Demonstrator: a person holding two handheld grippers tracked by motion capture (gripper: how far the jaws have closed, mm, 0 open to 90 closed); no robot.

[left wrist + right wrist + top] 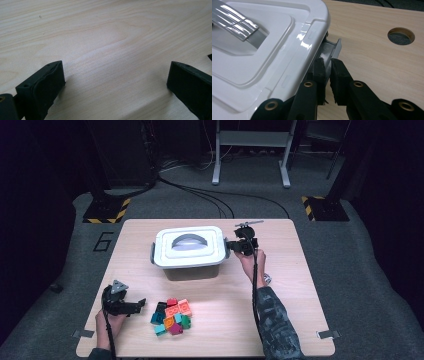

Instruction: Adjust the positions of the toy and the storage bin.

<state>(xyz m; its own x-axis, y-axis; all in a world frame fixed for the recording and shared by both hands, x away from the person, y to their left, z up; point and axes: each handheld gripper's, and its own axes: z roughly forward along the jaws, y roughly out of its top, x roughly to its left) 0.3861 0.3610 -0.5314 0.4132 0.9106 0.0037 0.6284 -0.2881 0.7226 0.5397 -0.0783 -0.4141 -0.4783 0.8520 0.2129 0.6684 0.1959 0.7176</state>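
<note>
Two grippers are at work here, and you use them very differently. Your right gripper [235,245] is at the right end of the white box [189,251], which stands near the middle of the table [300,285], a little toward the far edge. In the right gripper view its jaws are together on the grey latch [331,51] at that end of the box, and the latch stands out from under the rim of the lid [262,50]. So I judge that you are unlocking this side now.

Your left gripper [141,304] rests near the near left corner of the table, with its jaws wide apart and nothing between them; below them you see just bare wood. Just beside it, toward the middle of the near edge, lies a small heap of colored blocks [172,316], touching each other.

As for progress, I think you are still at the beginning. The lid sits flat on the box, with its grey handle [188,241] lying down. There is another latch [152,253] at the left end, and I cannot tell if it is locked or free. What is probably left: finish this latch, deal with the other one, take the lid off, and then, I suppose, move the blocks into the box. None of the blocks is picked up yet.
</note>
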